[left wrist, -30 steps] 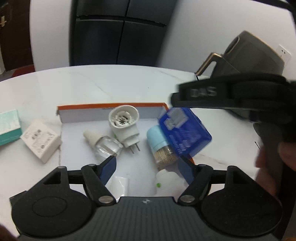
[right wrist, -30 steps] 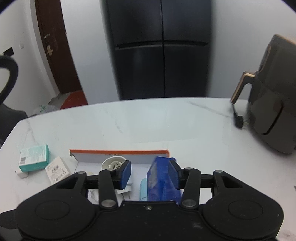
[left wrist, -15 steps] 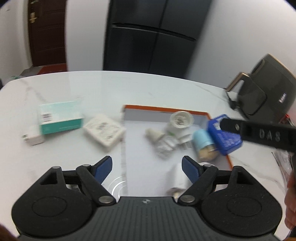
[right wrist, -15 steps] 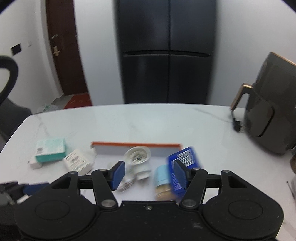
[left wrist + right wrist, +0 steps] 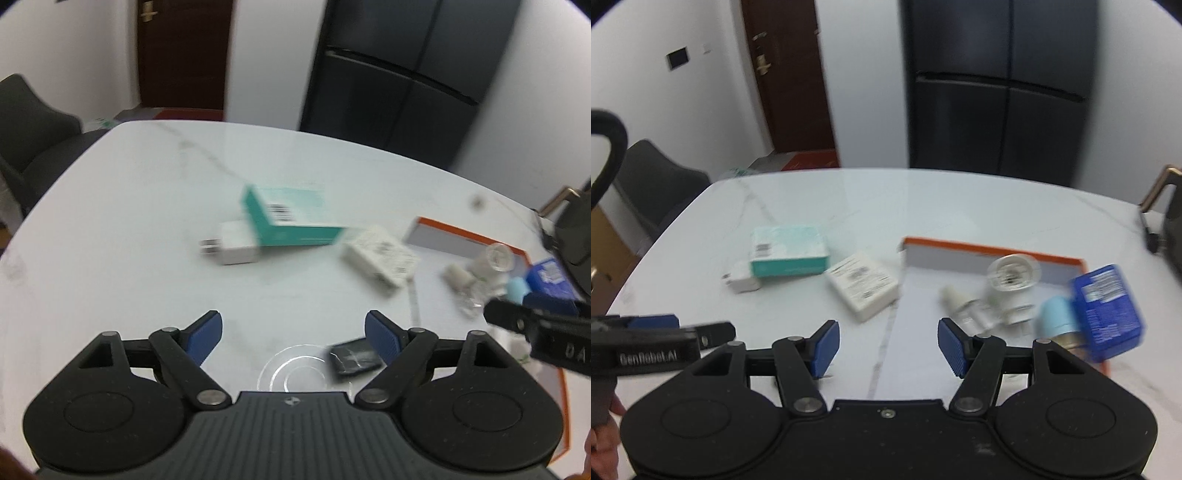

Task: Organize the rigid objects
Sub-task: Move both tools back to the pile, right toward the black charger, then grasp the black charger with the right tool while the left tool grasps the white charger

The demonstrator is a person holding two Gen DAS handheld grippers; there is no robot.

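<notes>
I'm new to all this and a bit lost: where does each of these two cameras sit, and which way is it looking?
Left wrist: on the left gripper, looking down along its opening fingers at the table; the right gripper pokes in.
Right wrist: on the right gripper, open, facing the tray; the left gripper and a hand show.
Shared: teal box, white box, tray.

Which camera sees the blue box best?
The right wrist view. There the blue box shows whole, label up, at the tray's right edge, though blurred. In the left wrist view the box sits at the picture's edge, partly hidden behind the other gripper.
</notes>
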